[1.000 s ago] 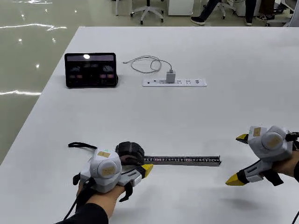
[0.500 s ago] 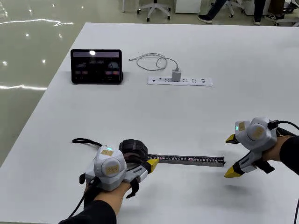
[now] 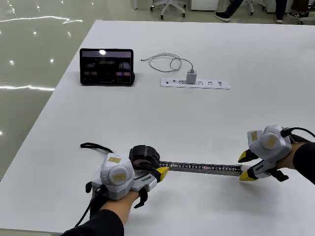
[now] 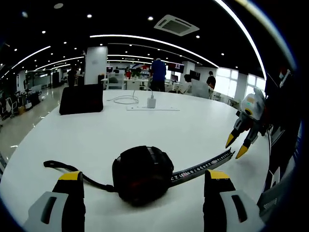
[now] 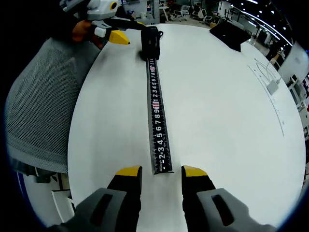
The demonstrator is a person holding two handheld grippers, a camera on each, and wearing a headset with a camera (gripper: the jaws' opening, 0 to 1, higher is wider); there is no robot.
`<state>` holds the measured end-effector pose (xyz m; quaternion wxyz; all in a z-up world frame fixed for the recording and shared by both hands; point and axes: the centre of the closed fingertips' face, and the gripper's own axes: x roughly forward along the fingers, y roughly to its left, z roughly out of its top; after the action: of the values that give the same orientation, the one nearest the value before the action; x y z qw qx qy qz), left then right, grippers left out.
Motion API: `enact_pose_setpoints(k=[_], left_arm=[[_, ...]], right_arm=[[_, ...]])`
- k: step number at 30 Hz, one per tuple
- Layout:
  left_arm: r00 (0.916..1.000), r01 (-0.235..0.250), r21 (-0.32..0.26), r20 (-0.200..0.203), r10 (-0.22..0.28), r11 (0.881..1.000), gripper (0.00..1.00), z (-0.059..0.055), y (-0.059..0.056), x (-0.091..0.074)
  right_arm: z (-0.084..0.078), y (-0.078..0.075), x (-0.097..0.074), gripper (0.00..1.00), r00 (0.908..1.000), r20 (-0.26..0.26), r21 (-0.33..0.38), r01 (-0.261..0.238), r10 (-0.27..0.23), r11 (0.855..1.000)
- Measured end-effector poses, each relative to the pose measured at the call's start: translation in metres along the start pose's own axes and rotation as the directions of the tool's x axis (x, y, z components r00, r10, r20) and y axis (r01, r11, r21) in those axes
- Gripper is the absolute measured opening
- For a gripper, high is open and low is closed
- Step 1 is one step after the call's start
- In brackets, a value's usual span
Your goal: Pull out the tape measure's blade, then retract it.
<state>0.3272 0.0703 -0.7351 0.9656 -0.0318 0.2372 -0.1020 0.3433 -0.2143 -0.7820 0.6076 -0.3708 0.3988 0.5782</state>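
Observation:
The black tape measure case (image 3: 144, 156) lies on the white table near its front edge. Its blade (image 3: 202, 167) is drawn out flat to the right and shows numbered marks (image 5: 158, 116). My left gripper (image 4: 144, 176) is open, its yellow-tipped fingers on either side of the case (image 4: 143, 173), apart from it. My right gripper (image 5: 161, 172) is open at the blade's free end (image 5: 163, 169), which lies between the two fingertips. In the head view the right gripper (image 3: 243, 167) sits at the blade's right tip.
A black wrist strap (image 3: 96, 146) trails left from the case. A dark tablet (image 3: 107, 66) stands at the far left. A white power strip (image 3: 195, 83) with a charger and coiled cable (image 3: 167, 61) lies beyond. The table's left edge (image 3: 54, 93) borders shiny floor.
My right gripper has moved left and down to the blade's free end, now straddling it. The left gripper and the case have stayed put; the head view has shifted.

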Motion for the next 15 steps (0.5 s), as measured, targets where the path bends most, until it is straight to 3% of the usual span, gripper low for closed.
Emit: enact_pose_setpoints(k=[9,15], left_arm=[[0.9999,-0.015,-0.012,-0.001,0.015,1.000,1.00,-0.0006,0.0047,0.0002],[0.9998,-0.020,-0.014,0.000,0.020,1.000,1.00,-0.0003,0.0054,0.0001]], right_arm=[[0.0008,0.0056,0.0038,0.22,0.9998,-0.017,-0.024,-0.015,0.015,1.000],[-0.0009,0.0097,0.0062,0.12,0.9991,-0.032,-0.026,-0.028,0.027,0.999]])
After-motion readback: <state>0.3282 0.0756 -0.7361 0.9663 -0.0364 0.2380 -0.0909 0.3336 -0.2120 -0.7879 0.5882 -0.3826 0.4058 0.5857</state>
